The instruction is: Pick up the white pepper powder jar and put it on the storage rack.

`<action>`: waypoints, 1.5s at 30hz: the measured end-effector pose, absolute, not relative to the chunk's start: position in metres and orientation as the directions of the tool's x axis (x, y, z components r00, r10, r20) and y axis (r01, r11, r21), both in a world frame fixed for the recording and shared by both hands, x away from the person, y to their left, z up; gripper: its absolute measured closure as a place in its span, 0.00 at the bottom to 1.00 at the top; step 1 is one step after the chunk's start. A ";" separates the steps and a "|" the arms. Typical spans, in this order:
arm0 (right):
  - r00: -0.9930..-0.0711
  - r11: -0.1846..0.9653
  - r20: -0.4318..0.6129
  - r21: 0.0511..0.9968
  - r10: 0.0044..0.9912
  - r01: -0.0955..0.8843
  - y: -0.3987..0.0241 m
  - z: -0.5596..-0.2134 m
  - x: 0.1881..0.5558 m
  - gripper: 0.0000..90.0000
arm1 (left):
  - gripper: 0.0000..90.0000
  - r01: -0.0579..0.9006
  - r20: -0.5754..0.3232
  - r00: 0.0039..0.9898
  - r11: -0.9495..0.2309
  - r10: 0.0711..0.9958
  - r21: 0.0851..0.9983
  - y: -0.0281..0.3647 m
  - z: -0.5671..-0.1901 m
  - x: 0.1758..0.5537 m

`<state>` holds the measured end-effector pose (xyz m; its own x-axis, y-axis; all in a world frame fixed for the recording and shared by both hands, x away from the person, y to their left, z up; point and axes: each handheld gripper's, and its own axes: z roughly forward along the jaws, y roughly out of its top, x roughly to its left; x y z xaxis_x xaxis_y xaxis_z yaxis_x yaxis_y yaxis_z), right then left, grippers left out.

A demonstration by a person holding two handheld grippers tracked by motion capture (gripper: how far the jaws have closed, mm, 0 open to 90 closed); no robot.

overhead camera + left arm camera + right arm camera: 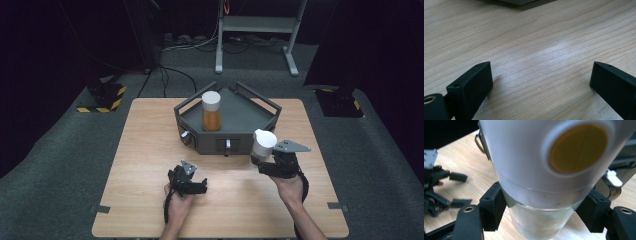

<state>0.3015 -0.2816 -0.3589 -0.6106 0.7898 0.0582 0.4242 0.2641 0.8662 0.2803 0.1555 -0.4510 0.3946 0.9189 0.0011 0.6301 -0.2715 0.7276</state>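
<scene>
Your right gripper (264, 159) is clamped on a jar with a white lid (263, 144): its 2 black jaws press on opposite sides of the jar just under the lid, as the right gripper view shows (541, 212). In the high view the jar is tilted, lid toward the camera, and sits just in front of the right front corner of the dark grey tray (260, 117), near it but whether it touches the tray cannot be told. Your right hand (289, 189) holds the gripper from below in that view.

Your left gripper (192, 184) rests low over the table near its front edge, well apart from the jar, with its 2 jaws spread wide and nothing but bare wood between them (541, 82). Your left hand (178, 202) grips it from behind.

The surface is a light wooden table (150, 150) with visible grain. It stands on grey carpet (60, 165), in a dark room with 2 black floor mounts marked by yellow-and-black stripes (102, 97), cables, and a grey metal frame (257, 30) at the back.

The tray has low rails around its rim and small fittings on its front wall. Inside it stands 1 upright jar of amber contents with a white lid (211, 111).

The held jar has a clear glass body, frosted near the lid, and a broad white lid bearing 1 round amber-yellow disc (577, 147).
</scene>
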 end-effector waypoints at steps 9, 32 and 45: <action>-0.595 0.243 0.067 0.872 0.801 0.425 -0.275 -0.346 0.312 0.34 | 0.05 0.630 0.001 0.394 -0.271 0.919 0.728 0.156 -0.451 0.280; -0.579 0.235 0.051 0.882 0.814 0.409 -0.268 -0.325 0.332 0.34 | 0.05 0.630 0.002 0.395 -0.272 0.919 0.728 0.155 -0.451 0.280; -0.568 0.227 0.051 0.884 0.822 0.408 -0.262 -0.319 0.343 0.34 | 0.05 0.630 0.001 0.395 -0.272 0.919 0.727 0.156 -0.451 0.280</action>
